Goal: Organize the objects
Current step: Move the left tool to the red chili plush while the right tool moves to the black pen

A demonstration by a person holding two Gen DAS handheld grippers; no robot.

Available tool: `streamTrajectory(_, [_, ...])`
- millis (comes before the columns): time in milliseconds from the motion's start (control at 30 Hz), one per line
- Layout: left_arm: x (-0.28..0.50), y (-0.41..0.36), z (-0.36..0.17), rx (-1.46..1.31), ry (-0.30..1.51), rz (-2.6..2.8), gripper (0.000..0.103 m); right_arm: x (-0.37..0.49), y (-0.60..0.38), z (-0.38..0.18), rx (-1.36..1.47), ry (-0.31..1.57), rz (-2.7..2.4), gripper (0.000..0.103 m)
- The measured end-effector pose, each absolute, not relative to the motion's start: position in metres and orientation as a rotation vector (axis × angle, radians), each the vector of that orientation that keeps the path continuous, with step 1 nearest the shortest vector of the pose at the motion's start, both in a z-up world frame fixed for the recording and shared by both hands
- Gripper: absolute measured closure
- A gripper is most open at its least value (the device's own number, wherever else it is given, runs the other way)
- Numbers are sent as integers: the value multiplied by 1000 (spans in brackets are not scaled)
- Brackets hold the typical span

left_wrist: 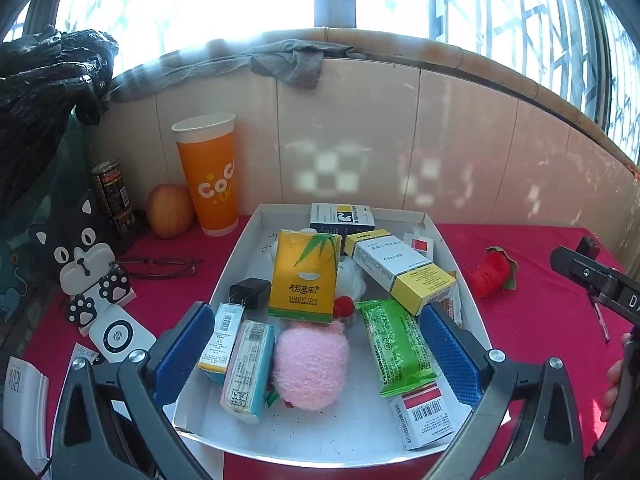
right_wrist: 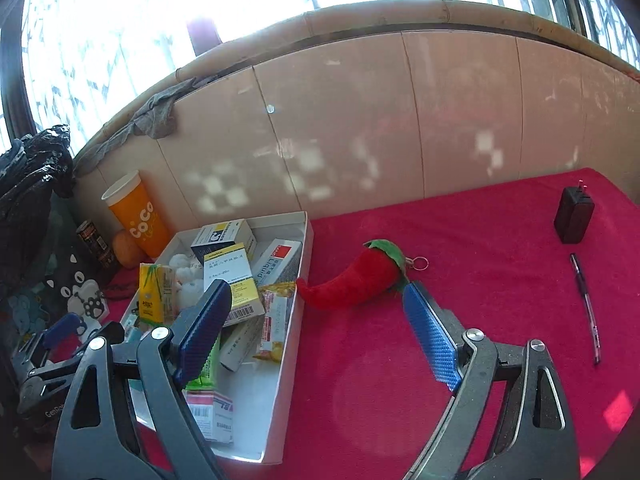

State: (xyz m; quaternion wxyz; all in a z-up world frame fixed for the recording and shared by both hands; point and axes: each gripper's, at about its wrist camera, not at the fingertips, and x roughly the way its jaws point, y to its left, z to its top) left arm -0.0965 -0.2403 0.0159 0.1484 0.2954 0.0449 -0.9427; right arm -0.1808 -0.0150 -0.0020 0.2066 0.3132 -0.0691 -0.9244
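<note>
A white tray [left_wrist: 236,268] on the red cloth holds several boxes and packets: a yellow tissue pack [left_wrist: 306,280], a green packet [left_wrist: 394,344], a pink fluffy toy [left_wrist: 310,364], a white-and-yellow medicine box [left_wrist: 400,268] and a black charger [left_wrist: 250,294]. My left gripper [left_wrist: 316,344] hovers over the tray's near end, open wide, its blue pads touching nothing. A red plush chili [right_wrist: 356,276] lies on the cloth just right of the tray [right_wrist: 298,320]. My right gripper [right_wrist: 316,320] stands open in front of the chili, nothing between its pads.
A second black charger [right_wrist: 574,216] and a pen [right_wrist: 586,304] lie on the cloth at the far right. Left of the tray stand an orange cup [left_wrist: 210,176], an apple [left_wrist: 170,210], a can [left_wrist: 112,192], a cat-shaped stand [left_wrist: 86,260] and glasses [left_wrist: 160,266]. A tiled wall runs behind.
</note>
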Motion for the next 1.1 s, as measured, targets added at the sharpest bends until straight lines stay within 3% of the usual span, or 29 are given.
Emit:
streamTrajectory(467, [-110, -186, 16, 927, -64, -2757, 0, -181, 69, -28, 1023, -325, -2628, 15])
streamTrajectory(1000, [-150, -88, 17, 996, -422, -2916, 0, -180, 179, -33, 1033, -517, -2787, 15])
streamTrajectory(1100, [-174, -79, 15, 1135, -385, -2986, 0, -187, 199, -35, 1038, -532, -2805, 15])
